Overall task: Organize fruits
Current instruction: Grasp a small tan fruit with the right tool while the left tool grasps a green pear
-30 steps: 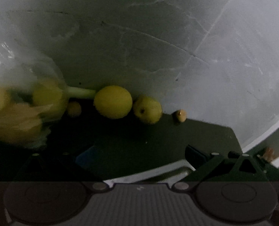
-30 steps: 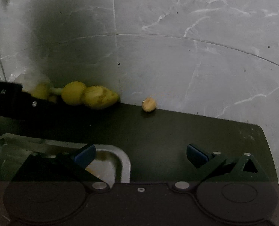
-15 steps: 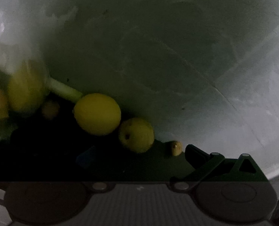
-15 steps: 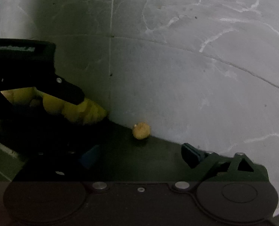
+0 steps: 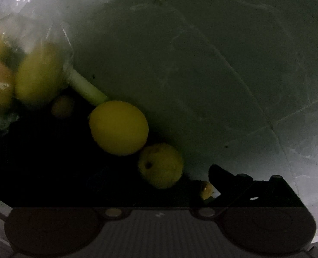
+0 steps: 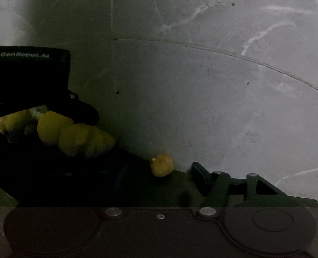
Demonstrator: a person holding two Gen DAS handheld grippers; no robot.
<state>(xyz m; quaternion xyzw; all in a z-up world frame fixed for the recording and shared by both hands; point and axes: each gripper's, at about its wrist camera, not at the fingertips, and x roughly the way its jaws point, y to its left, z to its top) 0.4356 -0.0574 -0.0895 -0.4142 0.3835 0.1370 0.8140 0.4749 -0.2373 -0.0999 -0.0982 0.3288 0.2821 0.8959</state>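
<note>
Two loose yellow fruits lie side by side on the dark counter [image 5: 40,161] against the grey marbled wall [image 5: 202,64]: a large round yellow fruit [image 5: 118,128], smooth-skinned, and just beside it to the right a smaller yellow-green fruit [image 5: 160,165] with a dark pit facing the lens. One small tan fruit [image 5: 206,190] sits further right along the same wall line, partly hidden behind the left gripper's right finger; in the right wrist view this small piece [image 6: 162,165] lies apart from the main cluster. One more small brownish piece [image 5: 62,106], blurred, rests behind the large fruit. One clear plastic bag [image 5: 30,32] at far left, holding several yellow fruits; count not legible. One pale green stalk [image 5: 87,89] runs from the bag toward the large fruit. Left gripper [image 5: 156,180]: right finger visible, left finger lost in shadow, so the gap between them cannot be judged with certainty; nothing seen held. Its black body [image 6: 28,79] hangs over the fruit cluster in the right wrist view. Right gripper [image 6: 159,177]: fingers spread wide, nothing between them, small tan fruit just ahead.
</note>
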